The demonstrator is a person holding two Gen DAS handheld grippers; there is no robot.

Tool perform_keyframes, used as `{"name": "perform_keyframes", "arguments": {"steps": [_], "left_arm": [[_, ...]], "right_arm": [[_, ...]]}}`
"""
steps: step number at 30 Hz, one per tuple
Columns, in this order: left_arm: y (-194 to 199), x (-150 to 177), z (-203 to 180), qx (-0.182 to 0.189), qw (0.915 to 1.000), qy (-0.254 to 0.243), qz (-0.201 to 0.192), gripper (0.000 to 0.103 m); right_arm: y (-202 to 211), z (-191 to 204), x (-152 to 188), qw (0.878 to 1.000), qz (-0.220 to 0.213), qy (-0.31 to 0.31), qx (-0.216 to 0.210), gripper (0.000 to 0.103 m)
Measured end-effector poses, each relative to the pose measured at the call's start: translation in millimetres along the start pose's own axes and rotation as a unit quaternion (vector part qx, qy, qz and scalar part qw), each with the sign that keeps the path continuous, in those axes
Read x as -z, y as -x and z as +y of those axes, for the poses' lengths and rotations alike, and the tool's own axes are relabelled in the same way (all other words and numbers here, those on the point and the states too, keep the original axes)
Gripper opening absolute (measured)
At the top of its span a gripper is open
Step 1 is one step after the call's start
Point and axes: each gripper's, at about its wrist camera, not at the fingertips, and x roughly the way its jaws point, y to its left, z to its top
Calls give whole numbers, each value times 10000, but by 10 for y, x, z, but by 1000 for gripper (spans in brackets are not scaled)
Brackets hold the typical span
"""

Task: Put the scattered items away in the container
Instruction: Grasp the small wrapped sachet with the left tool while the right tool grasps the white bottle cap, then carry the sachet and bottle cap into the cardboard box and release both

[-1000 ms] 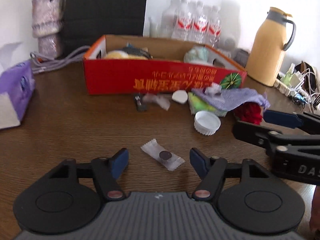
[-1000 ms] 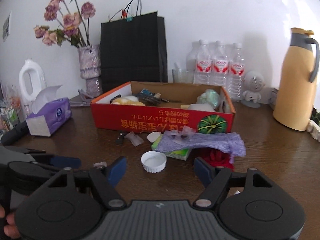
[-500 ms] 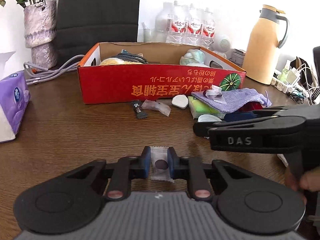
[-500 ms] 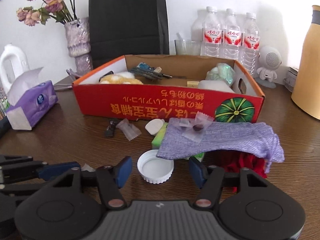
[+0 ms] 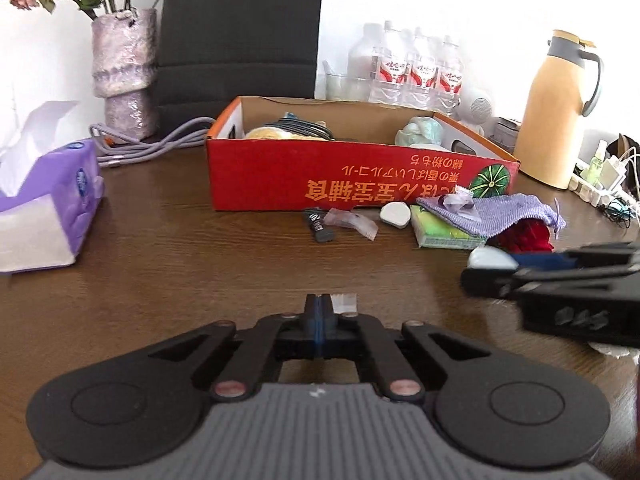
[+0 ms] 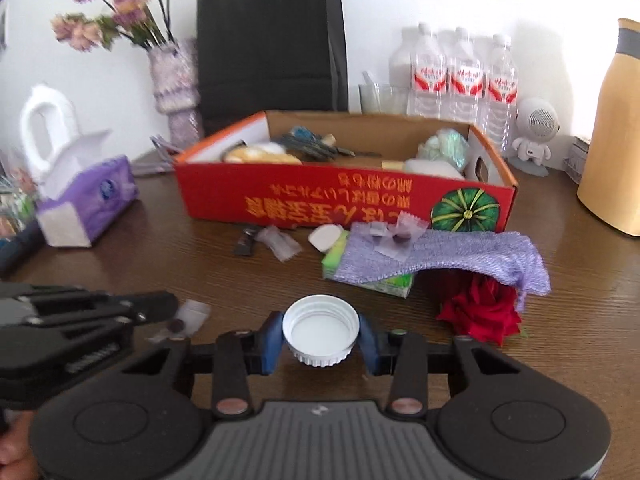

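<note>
My left gripper (image 5: 320,314) is shut on a clear-wrapped candy (image 5: 345,303) low over the brown table; in the right wrist view that gripper (image 6: 168,312) holds the candy (image 6: 188,318) by one end. My right gripper (image 6: 320,344) is closing its jaws; the blue pads (image 6: 272,340) touch both sides of a white cap (image 6: 320,330), also seen as the cap (image 5: 490,259). The red cardboard box (image 5: 360,188) stands behind with several items inside. In front of it lie a black packet (image 5: 318,222), a wrapper (image 5: 352,222), a white oval (image 5: 395,214), a green tissue pack (image 5: 440,232), a purple pouch (image 5: 504,212) and a red rose (image 6: 480,312).
A purple tissue box (image 5: 48,208) sits at the left, with a vase (image 5: 124,72) of dried flowers and a grey cable (image 5: 160,146) behind it. A black bag (image 6: 272,40), water bottles (image 6: 460,76) and a yellow jug (image 5: 556,112) line the back. A power strip (image 5: 600,188) lies far right.
The left jaws went from wide open to shut on the wrapped candy. The right gripper came forward to the white cap and its jaws narrowed around it.
</note>
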Motion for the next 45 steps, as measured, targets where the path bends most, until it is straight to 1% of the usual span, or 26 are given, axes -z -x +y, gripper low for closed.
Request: {"name": "perform_keyframes", "arguments": {"steps": [4, 7, 10, 13, 14, 15, 16, 17, 18, 19, 21, 23, 24, 25, 26, 27, 29, 33, 35, 37, 40, 42, 45], "left_arm": [[214, 34, -21, -160, 9997, 50, -181, 1], [424, 67, -54, -274, 9988, 12, -416, 1], [556, 134, -112, -447, 9979, -97, -452, 1], [634, 190, -139, -424, 9981, -60, -443, 1], [632, 190, -148, -374, 9984, -69, -419, 1], [607, 181, -168, -243, 9989, -146, -374, 1], [565, 156, -193, -143, 9990, -253, -340, 5], [518, 129, -216, -169, 9988, -311, -348, 6], [432, 89, -237, -194, 9988, -350, -281, 11], [331, 44, -247, -168, 9991, -376, -115, 23], [107, -38, -251, -128, 9991, -309, 251, 35], [-30, -64, -273, -126, 9985, -303, 439, 36], [-74, -66, -293, -148, 9982, -377, 442, 36], [-90, -62, -303, -187, 9981, -415, 423, 34], [-92, -60, -302, -153, 9981, -413, 431, 30], [-89, -59, -294, -91, 9983, -383, 433, 17], [-67, -39, -287, -121, 9985, -345, 403, 16], [72, 23, -245, -292, 9991, -167, 245, 13], [219, 14, -242, -388, 9991, -172, -1, 13], [395, -82, -240, -430, 9983, -162, -358, 13], [568, -380, -234, -322, 9949, -187, -933, 13], [565, -630, -220, -153, 9930, -194, -1158, 13], [417, -1073, -229, -55, 9898, -290, -1393, 13]], "right_arm": [[262, -17, -14, 9995, -279, -13, -144, 39], [440, -24, 35, 9985, -475, -27, -267, 39], [589, -26, 133, 9969, -700, 93, -349, 39], [651, -67, 175, 9962, -810, 87, -299, 39], [654, -92, 179, 9963, -813, 42, -292, 39], [653, -114, 185, 9963, -808, 7, -282, 39], [648, -131, 191, 9965, -795, -11, -268, 39], [641, -148, 199, 9967, -776, -31, -253, 39], [632, -159, 210, 9968, -757, -55, -233, 39], [628, -164, 220, 9970, -741, -68, -222, 39], [657, -165, 245, 9969, -760, -63, -206, 39], [693, -168, 264, 9968, -781, -48, -183, 39], [705, -171, 273, 9968, -786, -46, -155, 39], [716, -178, 284, 9968, -785, -53, -118, 39], [722, -187, 295, 9970, -770, -68, -87, 39], [725, -196, 306, 9971, -759, -94, -65, 39], [713, -215, 319, 9972, -736, -133, -36, 39], [717, -188, 324, 9967, -805, -101, -37, 39], [754, -167, 306, 9955, -940, -60, -56, 39], [789, -155, 252, 9945, -1049, -12, -61, 39], [852, -193, 47, 9924, -1230, -4, -47, 39], [894, -262, -165, 9896, -1437, -45, -51, 39], [911, -382, -574, 9845, -1755, 40, -8, 39]]}}
